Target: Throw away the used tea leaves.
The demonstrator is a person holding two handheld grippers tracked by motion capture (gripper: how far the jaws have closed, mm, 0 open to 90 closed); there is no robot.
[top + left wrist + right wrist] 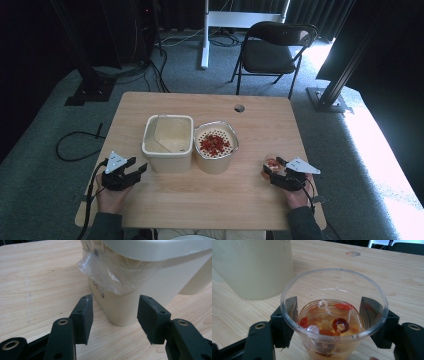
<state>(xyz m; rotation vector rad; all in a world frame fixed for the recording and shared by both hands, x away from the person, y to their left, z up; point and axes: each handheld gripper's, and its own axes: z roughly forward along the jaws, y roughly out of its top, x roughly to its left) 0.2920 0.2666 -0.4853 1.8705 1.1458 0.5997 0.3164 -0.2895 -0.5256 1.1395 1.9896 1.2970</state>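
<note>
A clear plastic cup (333, 315) with a little liquid and red chilli slices stands between the jaws of my right gripper (332, 322), which is shut on it; from above the cup (271, 164) sits at the table's right. My left gripper (115, 317) is open, its jaws apart just short of a corner of the cream square tub (140, 290). In the high view that left gripper (134, 170) rests left of the tub (168, 159). A round container (216, 162) topped by a perforated strainer holding red chilli pieces (215, 144) stands beside the tub.
The wooden table (200, 200) has a cable hole (239, 108) near its far edge. A crumpled plastic film (105, 272) hangs over the tub's side. A black folding chair (272, 50) stands beyond the table, with cables on the carpet at left.
</note>
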